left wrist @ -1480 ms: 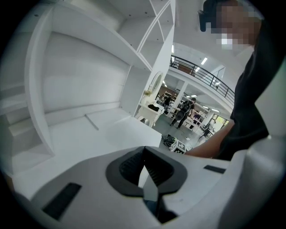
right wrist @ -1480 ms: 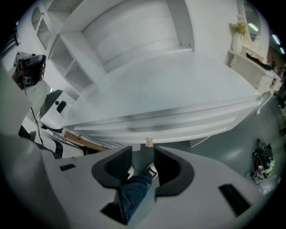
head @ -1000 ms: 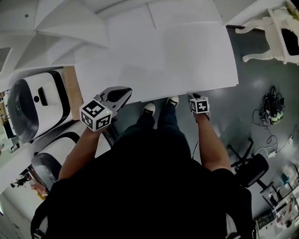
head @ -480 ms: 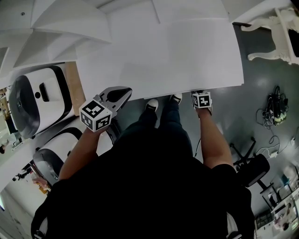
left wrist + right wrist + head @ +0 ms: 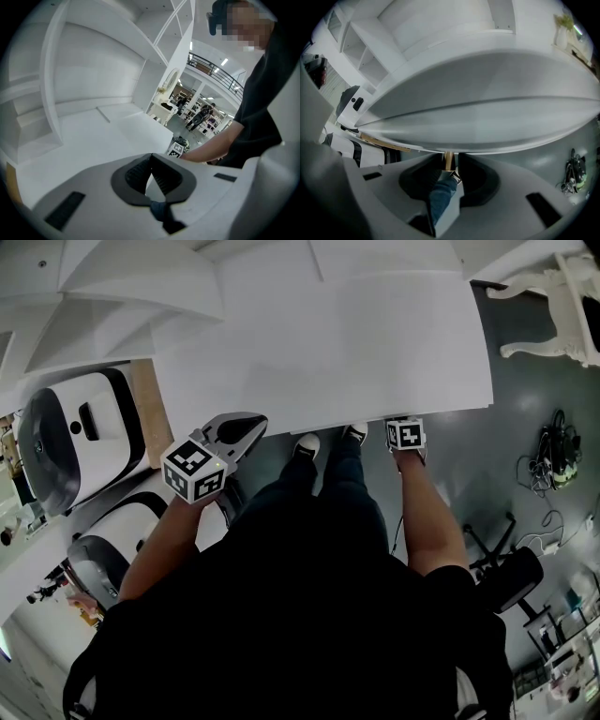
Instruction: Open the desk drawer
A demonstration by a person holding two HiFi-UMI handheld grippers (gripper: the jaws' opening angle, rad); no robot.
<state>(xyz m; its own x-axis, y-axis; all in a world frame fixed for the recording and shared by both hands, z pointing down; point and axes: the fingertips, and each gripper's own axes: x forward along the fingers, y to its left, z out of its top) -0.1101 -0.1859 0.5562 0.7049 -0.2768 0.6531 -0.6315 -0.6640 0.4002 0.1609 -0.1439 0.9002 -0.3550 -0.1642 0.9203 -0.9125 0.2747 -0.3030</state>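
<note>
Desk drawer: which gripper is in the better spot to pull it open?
Right. The right gripper sits at the front edge of the desk, its jaws just closing around the gold handle. The left gripper is shut, empty, up over the desk top.

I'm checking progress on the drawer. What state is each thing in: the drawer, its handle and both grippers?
drawer: closed.
right gripper: open, jaws have just been closing.
brass handle: between the right gripper's jaws, not yet clamped.
left gripper: shut, empty.

white desk drawer [image 5: 487,117], shut, plain wide front, small brass knob [image 5: 449,160] sticking out at its lower edge
</note>
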